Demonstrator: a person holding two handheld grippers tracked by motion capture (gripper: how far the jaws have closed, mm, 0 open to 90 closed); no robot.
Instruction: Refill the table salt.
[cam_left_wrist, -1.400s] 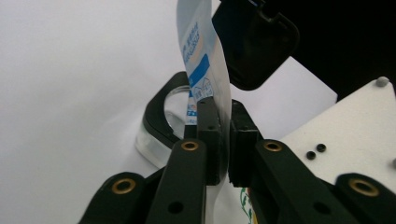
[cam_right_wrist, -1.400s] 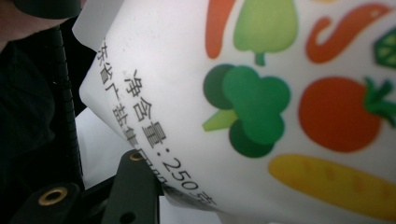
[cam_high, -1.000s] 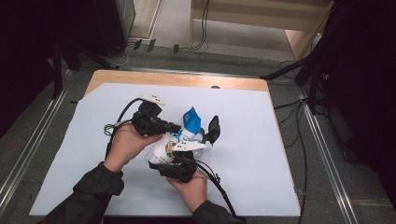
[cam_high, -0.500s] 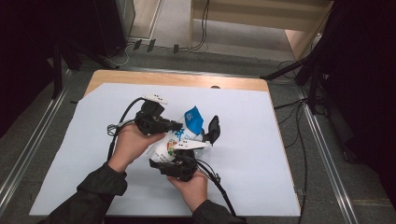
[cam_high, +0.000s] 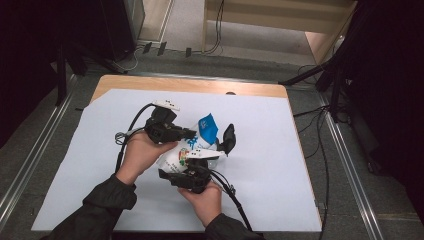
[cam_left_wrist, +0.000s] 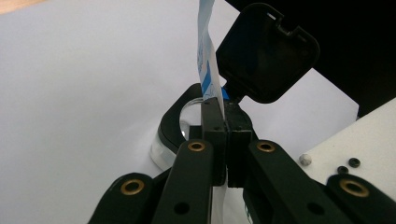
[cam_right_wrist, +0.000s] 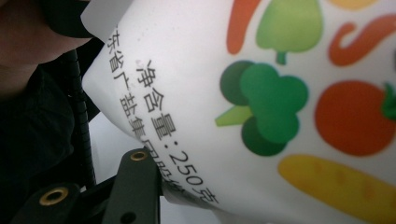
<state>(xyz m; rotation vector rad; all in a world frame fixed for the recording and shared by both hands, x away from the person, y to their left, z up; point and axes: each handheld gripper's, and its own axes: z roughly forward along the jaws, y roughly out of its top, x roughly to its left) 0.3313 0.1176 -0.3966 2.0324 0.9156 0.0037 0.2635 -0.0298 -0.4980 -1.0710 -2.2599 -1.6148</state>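
From above, both hands meet at mid-table over the pale blue mat (cam_high: 280, 165): the left gripper (cam_high: 192, 134) comes in from the left, the right gripper (cam_high: 202, 156) from below, and between them sits a white-and-blue pouch (cam_high: 197, 142), lifted off the mat, with a black flip-lid container (cam_high: 228, 139) just beside it on the right. Along the left gripper (cam_left_wrist: 225, 116), the jaws are pressed together, pinching the pouch's thin blue-and-white top edge (cam_left_wrist: 207, 56); the container's open lid (cam_left_wrist: 267, 51) stands right behind. Along the right gripper, the pouch's body (cam_right_wrist: 280, 93), printed with vegetables, crowds the lens; one jaw rests against its lower edge, held partly open around it.
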